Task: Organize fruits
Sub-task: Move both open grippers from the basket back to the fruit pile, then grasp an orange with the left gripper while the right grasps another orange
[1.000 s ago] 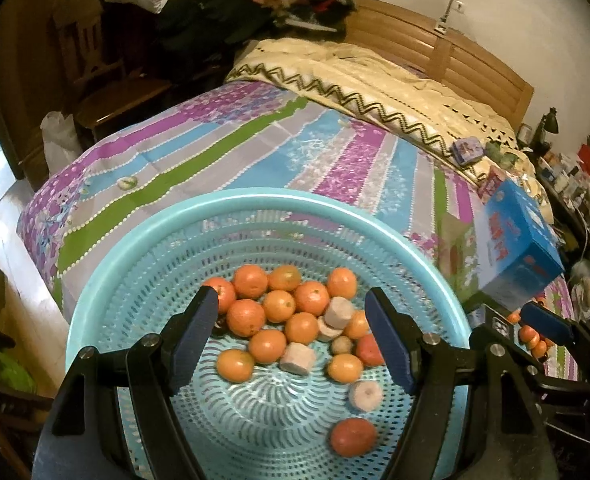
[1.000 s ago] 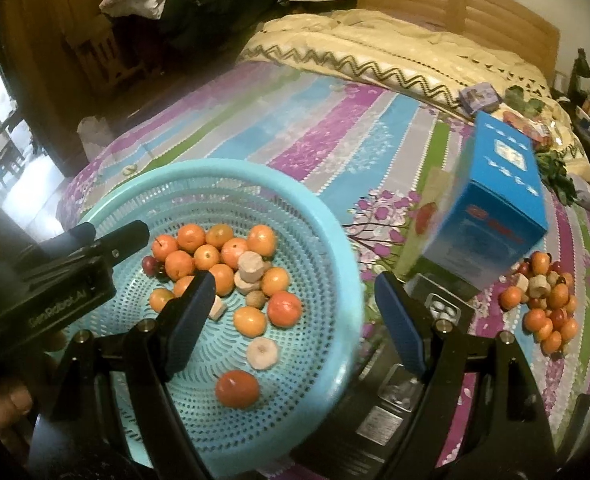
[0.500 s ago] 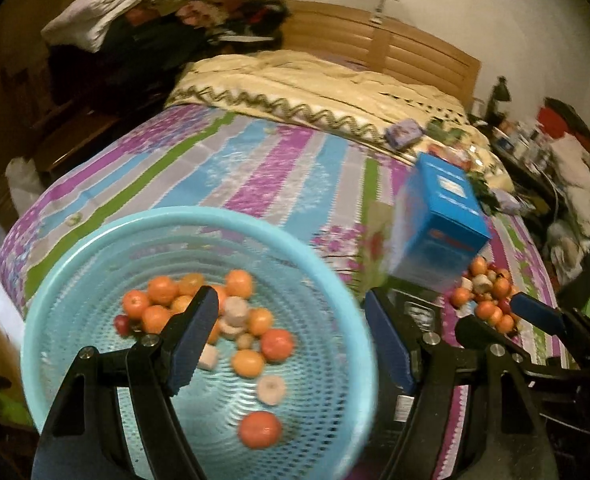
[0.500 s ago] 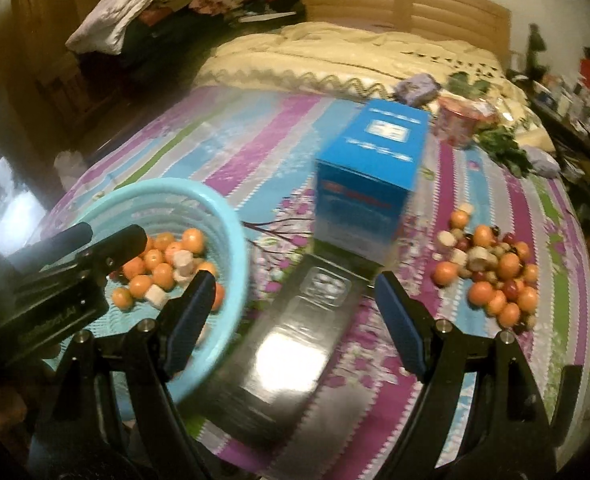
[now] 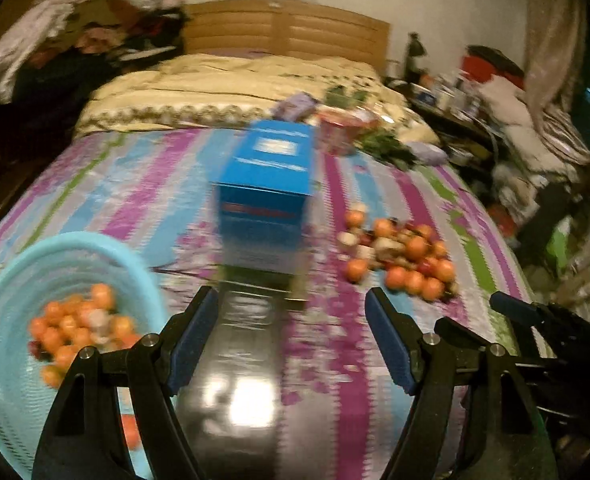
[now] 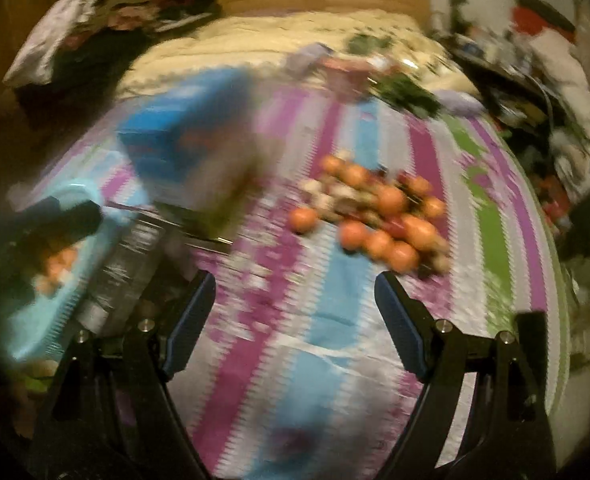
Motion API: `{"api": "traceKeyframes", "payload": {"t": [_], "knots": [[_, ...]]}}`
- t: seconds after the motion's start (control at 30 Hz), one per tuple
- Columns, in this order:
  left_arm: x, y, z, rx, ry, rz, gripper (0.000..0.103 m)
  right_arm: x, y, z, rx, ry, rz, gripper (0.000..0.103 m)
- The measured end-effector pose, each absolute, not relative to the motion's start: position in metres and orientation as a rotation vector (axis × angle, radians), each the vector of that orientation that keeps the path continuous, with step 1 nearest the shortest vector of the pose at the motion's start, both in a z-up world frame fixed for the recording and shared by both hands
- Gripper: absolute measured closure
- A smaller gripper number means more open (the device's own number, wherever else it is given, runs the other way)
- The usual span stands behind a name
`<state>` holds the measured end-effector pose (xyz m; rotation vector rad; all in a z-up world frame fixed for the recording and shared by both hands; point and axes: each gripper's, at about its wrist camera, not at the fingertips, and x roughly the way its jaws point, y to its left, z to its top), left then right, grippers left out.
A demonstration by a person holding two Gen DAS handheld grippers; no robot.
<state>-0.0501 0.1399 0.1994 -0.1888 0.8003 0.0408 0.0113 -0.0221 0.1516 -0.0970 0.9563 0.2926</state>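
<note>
The bed [image 5: 143, 184], with its striped cover, fills both views and carries everything; at the lower left of the left wrist view sits the basket [image 5: 3, 280], pale blue and perforated, with a fair heap of fruit [image 5: 79, 328] already in it, mostly orange with a few pale pieces; at the centre stands a blue box [image 5: 265, 184], with a dark glossy slab [image 5: 235, 360] lying in front of it, between basket and pile; what the slab is cannot be told through the blur; to the right of the box, well apart from the basket, lies the loose pile [image 5: 399, 252] of fruit on the cover, again orange with some red and pale ones; the right wrist view shows that same pile [image 6: 375, 216] at centre right, just ahead of the right tongs [image 6: 295, 320]; both the left tongs [image 5: 291, 336] and the right stand wide and hold nothing; so the job looks roughly half done, judging by the two heaps being of like size; what is left is to carry the loose pile across to the basket, and neither tongs has yet closed on a fruit.
</note>
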Motion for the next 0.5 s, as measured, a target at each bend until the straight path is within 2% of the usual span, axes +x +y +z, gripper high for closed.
{"api": "traceKeyframes", "payload": {"t": [0.43,0.47,0.5], "knots": [[0.002,0.038,0.136,-0.184,0.9,-0.16,0.026,0.023,-0.129,0.1,-0.037,1.031,0.155,0.021],[0.007,0.032,0.128,-0.184,0.911,-0.178,0.027,0.022,-0.133,0.094,-0.043,1.035,0.162,0.021],[0.014,0.027,0.119,-0.184,0.925,-0.193,0.033,0.022,-0.135,0.089,-0.048,1.036,0.168,0.022]]}}
